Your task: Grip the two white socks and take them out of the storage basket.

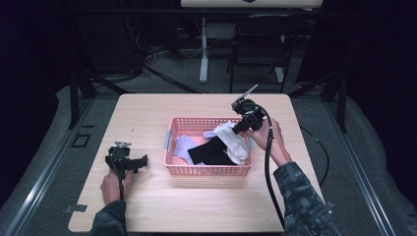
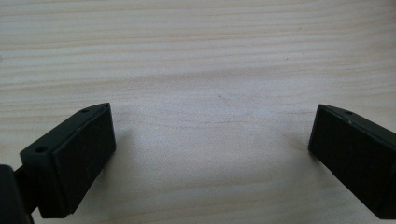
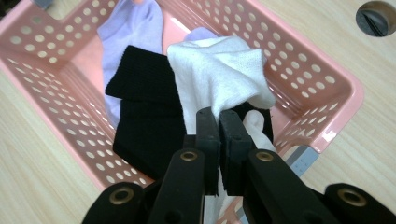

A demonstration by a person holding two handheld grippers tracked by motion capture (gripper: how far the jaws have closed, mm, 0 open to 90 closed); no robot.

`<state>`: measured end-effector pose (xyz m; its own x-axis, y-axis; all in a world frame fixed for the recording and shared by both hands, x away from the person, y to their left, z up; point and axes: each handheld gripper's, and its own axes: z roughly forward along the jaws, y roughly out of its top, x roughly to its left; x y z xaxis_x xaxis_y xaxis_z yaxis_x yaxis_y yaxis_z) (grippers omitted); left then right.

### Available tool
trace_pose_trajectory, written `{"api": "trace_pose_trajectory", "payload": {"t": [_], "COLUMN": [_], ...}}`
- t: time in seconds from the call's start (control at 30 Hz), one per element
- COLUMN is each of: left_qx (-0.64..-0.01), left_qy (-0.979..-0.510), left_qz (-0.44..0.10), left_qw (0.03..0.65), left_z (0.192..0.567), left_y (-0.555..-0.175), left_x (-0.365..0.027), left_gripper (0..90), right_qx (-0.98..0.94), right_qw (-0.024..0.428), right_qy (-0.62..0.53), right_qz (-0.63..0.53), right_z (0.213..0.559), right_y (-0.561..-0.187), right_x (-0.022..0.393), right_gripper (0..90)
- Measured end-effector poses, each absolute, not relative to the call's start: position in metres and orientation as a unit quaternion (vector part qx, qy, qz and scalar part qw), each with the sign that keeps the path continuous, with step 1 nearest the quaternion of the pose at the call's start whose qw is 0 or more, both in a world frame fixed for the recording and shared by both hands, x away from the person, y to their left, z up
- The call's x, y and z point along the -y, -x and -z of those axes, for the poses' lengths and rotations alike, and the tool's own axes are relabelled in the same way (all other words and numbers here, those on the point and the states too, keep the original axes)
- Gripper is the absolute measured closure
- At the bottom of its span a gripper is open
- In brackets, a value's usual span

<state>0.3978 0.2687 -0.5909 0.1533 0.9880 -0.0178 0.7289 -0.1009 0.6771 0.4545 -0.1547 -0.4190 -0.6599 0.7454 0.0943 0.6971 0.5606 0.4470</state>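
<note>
Right hand-held gripper (image 3: pixel 219 122) was clamped on a fold of the white sock (image 3: pixel 219 74), over the pink basket (image 3: pixel 299 70). Sock looked light, limp, stretchy; likely to drape and snag, so pinching a bunched fold seemed soundest. Left hand-held gripper (image 2: pixel 212 140) sat wide on the bench (image 2: pixel 210 56).

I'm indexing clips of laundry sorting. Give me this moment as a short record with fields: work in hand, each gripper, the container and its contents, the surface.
work in hand: lifting a white sock out of a pink basket
right gripper: shut on the white sock, above the basket's right end
left gripper: open, nothing between its jaws, low over the bare table left of the basket
basket contents: black sock, lavender sock, the white sock partly raised
surface: light wooden table
</note>
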Motion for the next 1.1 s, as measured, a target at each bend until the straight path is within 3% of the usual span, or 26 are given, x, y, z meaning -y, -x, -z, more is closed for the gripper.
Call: {"api": "trace_pose_trajectory", "payload": {"t": [1.1], "left_qx": [-0.609], "left_qy": [-0.705], "left_qz": [-0.23], "left_qw": [0.281], "left_z": [0.591], "left_y": [-0.398], "left_x": [-0.269], "left_gripper": [0.7], "right_qx": [-0.862], "right_qw": [0.086], "right_qy": [-0.425], "right_qz": [-0.263], "right_z": [0.362], "right_y": [-0.442], "right_x": [0.188], "right_gripper": [87.9]}}
